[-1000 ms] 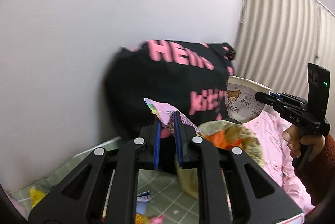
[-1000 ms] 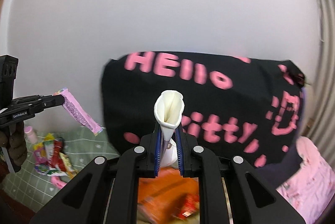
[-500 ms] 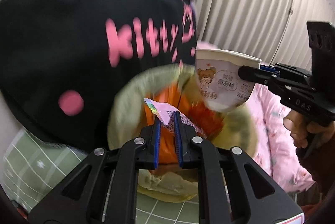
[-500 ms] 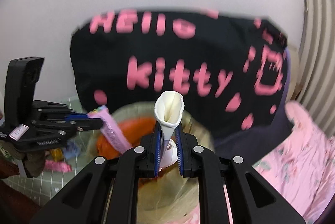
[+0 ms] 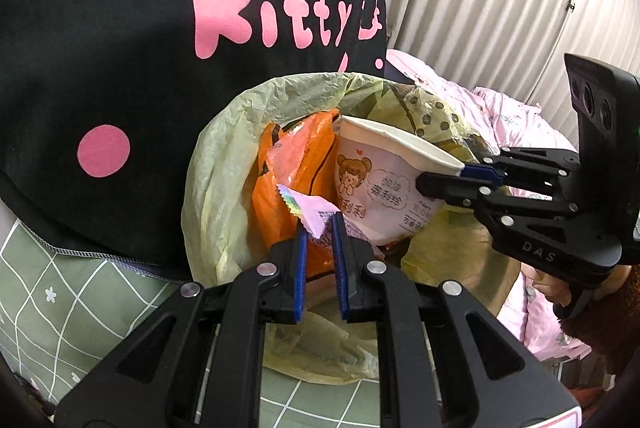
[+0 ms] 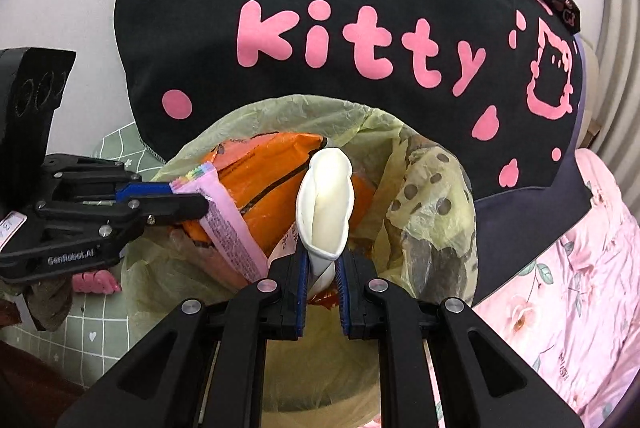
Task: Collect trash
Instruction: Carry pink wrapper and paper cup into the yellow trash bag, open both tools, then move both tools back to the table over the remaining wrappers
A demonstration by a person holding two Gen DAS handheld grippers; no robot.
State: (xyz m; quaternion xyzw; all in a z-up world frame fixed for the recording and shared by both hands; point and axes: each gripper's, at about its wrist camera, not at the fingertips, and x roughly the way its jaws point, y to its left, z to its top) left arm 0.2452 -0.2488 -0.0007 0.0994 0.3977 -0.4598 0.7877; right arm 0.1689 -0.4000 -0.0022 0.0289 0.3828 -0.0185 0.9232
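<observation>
A trash bin lined with a yellow-green bag (image 5: 224, 163) (image 6: 280, 109) stands below both grippers, with orange wrapping (image 5: 288, 179) (image 6: 264, 167) inside. My left gripper (image 5: 318, 228) (image 6: 188, 197) is shut on a pink snack wrapper (image 5: 308, 209) (image 6: 230, 228) that hangs over the bin's mouth. My right gripper (image 6: 322, 264) (image 5: 452, 177) is shut on the squeezed rim of a white paper cup (image 6: 326, 203) (image 5: 384, 183) with a cartoon print, also held over the bin's mouth. A person's hand (image 5: 556, 288) holds the right gripper.
A black cushion with pink "Hello Kitty" lettering (image 5: 160, 47) (image 6: 360, 27) leans on the wall behind the bin. Green checked bedding (image 5: 60, 308) lies to the left with small pink litter (image 6: 94, 282); pink floral bedding (image 6: 568, 288) and a pleated curtain (image 5: 500, 7) are to the right.
Both grippers came down from in front of the cushion to just over the bin's mouth, tilting downward, each still shut on its item. The cup sank lower toward the orange wrapping.
</observation>
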